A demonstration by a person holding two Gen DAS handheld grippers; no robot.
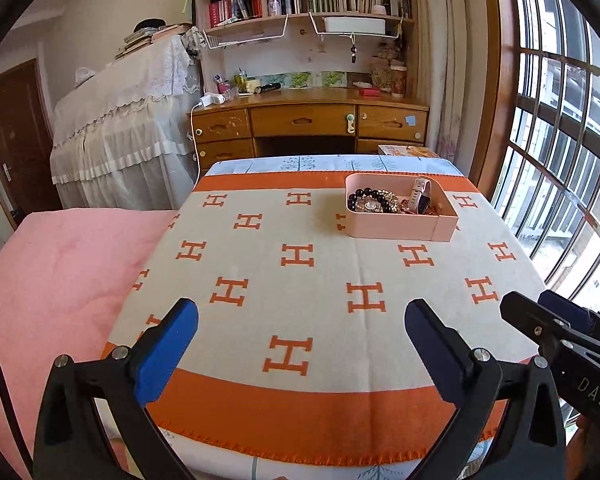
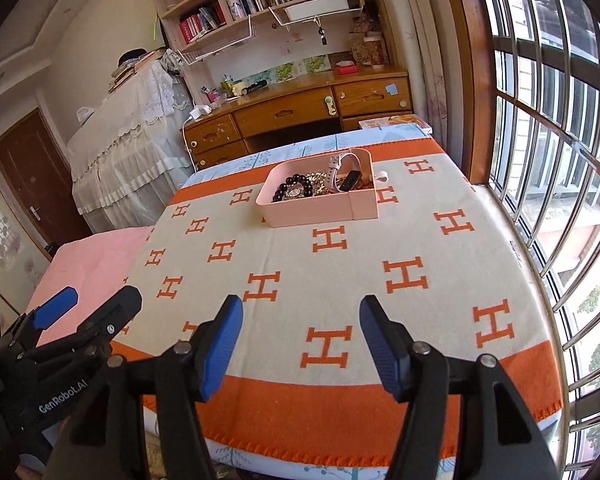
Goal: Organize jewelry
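Hovering low in frame, your left claw [image 1: 302, 312] gapes wide, empty; right claw [image 2: 301, 312] half-spread, empty. Pink jewelry tray [image 1: 404, 226], with bead bracelet [image 1: 366, 196] and watch [image 1: 422, 196], sits upper right on the H-patterned blanket [image 1: 300, 280].

The left gripper [image 1: 302, 316] wore black angular arms with bright blue ribbed pads, silver screw heads at each pivot. The right gripper [image 2: 301, 314] matched it: black frame, blue pads, round silver screws. White lettering read "GenRobot.AI" on the left unit's body and "DAS" on the right's.
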